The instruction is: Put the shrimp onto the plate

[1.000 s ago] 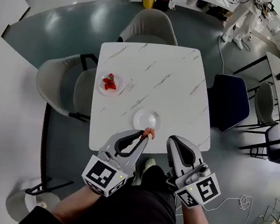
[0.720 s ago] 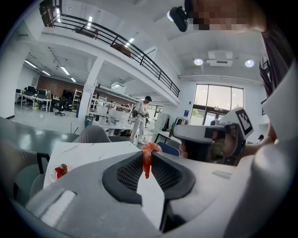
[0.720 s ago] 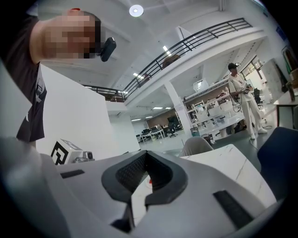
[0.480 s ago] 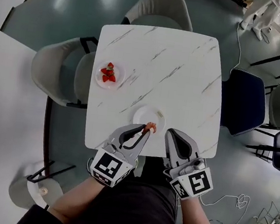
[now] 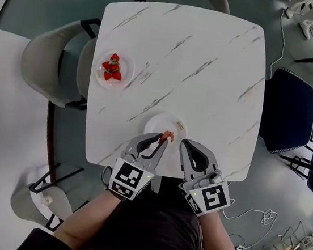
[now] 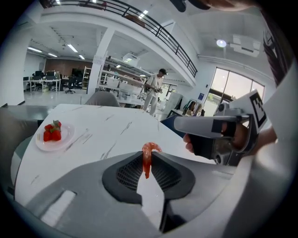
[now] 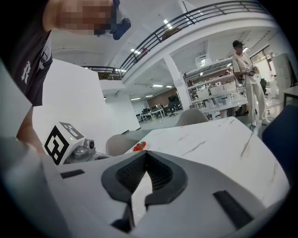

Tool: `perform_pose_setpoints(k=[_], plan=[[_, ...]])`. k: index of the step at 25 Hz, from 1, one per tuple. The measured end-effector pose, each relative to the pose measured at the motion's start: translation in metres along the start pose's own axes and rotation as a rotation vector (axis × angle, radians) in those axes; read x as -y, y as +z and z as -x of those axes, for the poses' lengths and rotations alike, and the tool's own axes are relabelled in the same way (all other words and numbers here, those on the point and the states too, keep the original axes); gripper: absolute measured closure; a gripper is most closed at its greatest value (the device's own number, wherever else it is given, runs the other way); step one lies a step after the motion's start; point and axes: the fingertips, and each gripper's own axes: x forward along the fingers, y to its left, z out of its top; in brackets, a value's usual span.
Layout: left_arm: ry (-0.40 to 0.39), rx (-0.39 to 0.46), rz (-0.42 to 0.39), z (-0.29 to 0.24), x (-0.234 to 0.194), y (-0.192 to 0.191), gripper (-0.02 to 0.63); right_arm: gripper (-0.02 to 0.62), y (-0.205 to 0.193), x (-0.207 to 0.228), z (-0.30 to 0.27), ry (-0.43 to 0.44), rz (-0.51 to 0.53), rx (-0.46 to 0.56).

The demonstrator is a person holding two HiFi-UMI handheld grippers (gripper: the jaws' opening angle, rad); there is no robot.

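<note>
An orange shrimp (image 5: 168, 135) hangs pinched at the tips of my left gripper (image 5: 164, 139), which is shut on it. It hovers over the near rim of a small empty white plate (image 5: 162, 123) near the table's front edge. In the left gripper view the shrimp (image 6: 147, 157) dangles tail-down between the dark pads of the left gripper (image 6: 148, 151). My right gripper (image 5: 183, 145) sits just right of the plate, shut with nothing in it. The right gripper view shows the right gripper (image 7: 145, 154) with its jaws together at the tips.
A second plate with strawberries (image 5: 113, 68) stands at the left of the white marble table (image 5: 209, 71). Grey chairs (image 5: 47, 61) flank the left and far sides, and a dark blue chair (image 5: 293, 111) stands at the right. A person (image 6: 153, 90) stands far off.
Both grippers have come forward a little over the table's near edge. The shrimp, still held in the left gripper, now hangs at the empty plate's rim. The head camera has tilted down.
</note>
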Motion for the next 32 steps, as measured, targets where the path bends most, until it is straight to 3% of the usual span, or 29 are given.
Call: perform_pose_setpoints(k=[8, 17, 32], plan=[[0.034, -0.133, -0.039, -0.036, -0.014, -0.047, 0.543, 0.594, -0.026, 0.015, -0.019, 0.008, -0.039, -0.026], [0.06, -0.257, -0.092, -0.048, -0.024, -0.073, 0.543, 0.593, -0.033, 0.013, -0.02, 0.007, -0.034, -0.029], [0.085, -0.313, -0.132, -0.052, -0.023, -0.069, 0.543, 0.592, -0.024, 0.016, -0.004, -0.009, -0.044, -0.012]])
